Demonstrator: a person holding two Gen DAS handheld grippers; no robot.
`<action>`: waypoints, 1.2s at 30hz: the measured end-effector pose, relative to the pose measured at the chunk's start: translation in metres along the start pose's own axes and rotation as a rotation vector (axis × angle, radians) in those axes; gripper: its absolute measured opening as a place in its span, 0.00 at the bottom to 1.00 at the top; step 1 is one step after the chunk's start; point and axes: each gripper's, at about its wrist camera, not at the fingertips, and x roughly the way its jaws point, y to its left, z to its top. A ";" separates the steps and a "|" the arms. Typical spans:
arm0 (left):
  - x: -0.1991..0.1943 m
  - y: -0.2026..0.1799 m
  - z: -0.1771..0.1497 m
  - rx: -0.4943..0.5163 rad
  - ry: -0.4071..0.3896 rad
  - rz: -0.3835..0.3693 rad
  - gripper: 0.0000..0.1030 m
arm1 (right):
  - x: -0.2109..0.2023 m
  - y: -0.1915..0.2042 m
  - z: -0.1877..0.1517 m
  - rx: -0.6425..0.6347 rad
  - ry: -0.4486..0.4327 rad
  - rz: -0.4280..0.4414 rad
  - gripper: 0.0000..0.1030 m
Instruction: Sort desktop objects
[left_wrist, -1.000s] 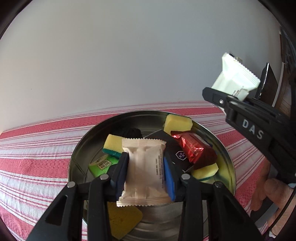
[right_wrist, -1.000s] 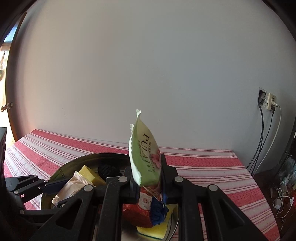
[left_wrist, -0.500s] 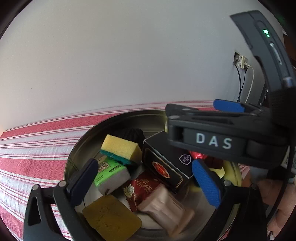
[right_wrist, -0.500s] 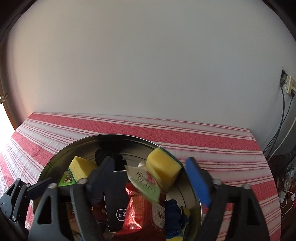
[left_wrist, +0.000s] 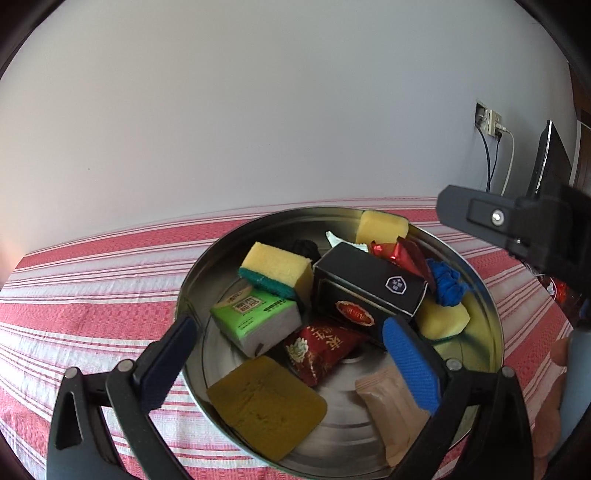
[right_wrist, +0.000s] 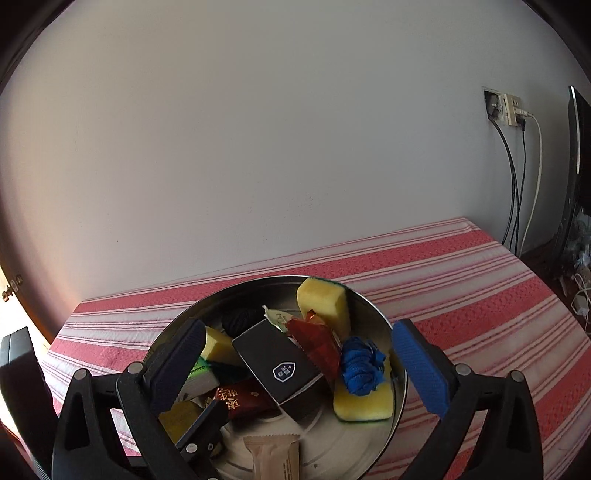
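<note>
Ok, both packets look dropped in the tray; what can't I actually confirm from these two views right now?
- Beige packet: its lower end is cut off by the frame edge in the right wrist view and partly behind the left gripper finger in the left wrist view.
- Green-white packet: mostly buried under the black box and red wrapper.
- Table outside the metal tray: the near side is hidden by both grippers' bodies.

A red-and-white striped cloth (left_wrist: 92, 295) is seen under a silver metal bowl (left_wrist: 207, 280); within, a yellow-and-green sponge (left_wrist: 277, 269), a black box (left_wrist: 365, 291) and a blue scrunchie (left_wrist: 448, 286) are shown.
</note>
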 end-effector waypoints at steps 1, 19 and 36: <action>-0.001 0.000 0.000 -0.001 -0.002 0.006 0.99 | -0.004 0.000 -0.001 0.010 0.009 -0.015 0.99; -0.036 0.008 -0.015 0.021 -0.043 0.063 1.00 | -0.049 0.017 -0.040 -0.085 -0.024 -0.195 0.99; -0.051 0.017 -0.027 0.030 -0.030 0.120 1.00 | -0.072 0.033 -0.058 -0.106 -0.102 -0.187 0.99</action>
